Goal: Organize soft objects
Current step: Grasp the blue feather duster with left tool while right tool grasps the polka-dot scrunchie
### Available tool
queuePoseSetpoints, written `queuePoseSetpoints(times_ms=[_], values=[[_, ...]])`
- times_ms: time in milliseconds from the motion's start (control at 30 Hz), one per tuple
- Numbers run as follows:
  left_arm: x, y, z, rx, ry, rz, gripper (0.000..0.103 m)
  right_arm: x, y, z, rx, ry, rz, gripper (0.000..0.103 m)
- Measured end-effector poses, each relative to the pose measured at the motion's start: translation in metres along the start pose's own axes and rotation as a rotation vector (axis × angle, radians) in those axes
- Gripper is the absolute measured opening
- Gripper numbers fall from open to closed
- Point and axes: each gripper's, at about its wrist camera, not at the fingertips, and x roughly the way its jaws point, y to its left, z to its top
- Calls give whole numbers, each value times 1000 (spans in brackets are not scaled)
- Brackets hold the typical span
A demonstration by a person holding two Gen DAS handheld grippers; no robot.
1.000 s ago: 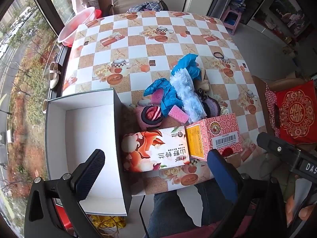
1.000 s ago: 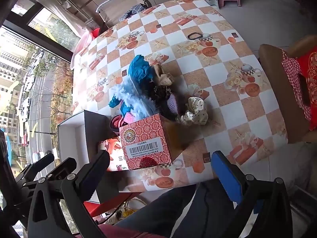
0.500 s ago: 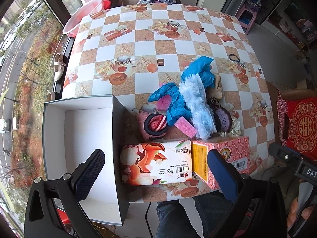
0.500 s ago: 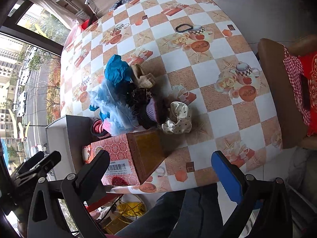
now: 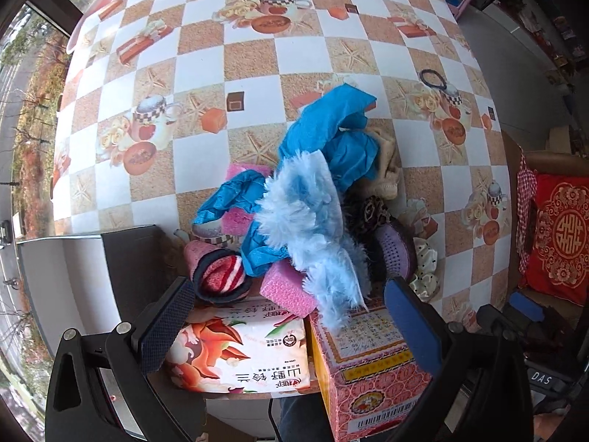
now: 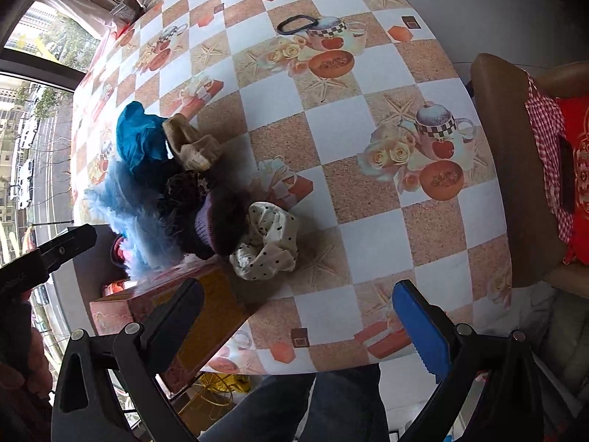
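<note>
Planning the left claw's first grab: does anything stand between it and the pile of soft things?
Yes. The left claw, open, hangs over the orange-flowered tissue pack and pink patterned carton, which stand between it and the rolled pink-and-red sock and pink sponge block.

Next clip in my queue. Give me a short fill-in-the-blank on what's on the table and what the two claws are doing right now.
1. Both the left claw and the right claw are ____ and hold nothing.
2. The fluffy light-blue duster cloth drapes over the ____ rectangular foam sponge.
3. The cream satin scrunchie carries black ____.
4. The black elastic hair tie lies ____ from the pile of soft things.

Missing words: open; pink; dots; apart
</note>
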Motion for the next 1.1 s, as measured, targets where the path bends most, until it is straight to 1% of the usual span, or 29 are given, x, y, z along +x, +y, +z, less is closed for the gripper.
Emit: queuePoseSetpoints(times_ms=[67,133,200,300,367,400,433,467,500,533,567,633,700,800,900,1000,1100], values=[[11,-4,4,3,33,1,103,8,-4,3,5,15,-3,103],[20,-7,9,7,62,22,102,14,-6,5,10,28,-3,103],[25,-8,13,13,76,42,102,19,-6,6,12,39,-1,103],[34,-9,19,20,104,47,100,26,-5,9,10,53,-2,103],[38,-8,23,24,122,49,89,30,-3,10,8,59,-1,103],[41,-8,25,26,126,50,87,32,-3,11,6,62,1,103],[42,-7,26,26,134,44,79,34,-2,12,3,63,4,103],[45,-6,27,22,145,23,72,37,-1,13,-1,66,6,103],[48,-2,30,15,159,7,68,39,0,14,-7,69,5,103],[50,-1,30,6,167,-23,60,42,1,15,-15,72,1,103],[52,-1,30,1,171,-47,47,45,3,16,-24,75,-7,103],[53,0,29,-8,166,-87,32,52,5,17,-51,79,-36,103],[54,-2,27,-12,145,-110,31,61,8,18,-84,88,-55,103],[54,0,28,-14,129,-113,31,78,18,20,-137,107,-72,103],[55,1,28,-7,129,-109,31,96,35,21,-205,112,-76,103],[61,-3,30,-5,132,-97,31,104,45,25,-248,93,-90,103],[71,-9,30,2,150,-97,36,109,46,30,-263,98,-81,103]])
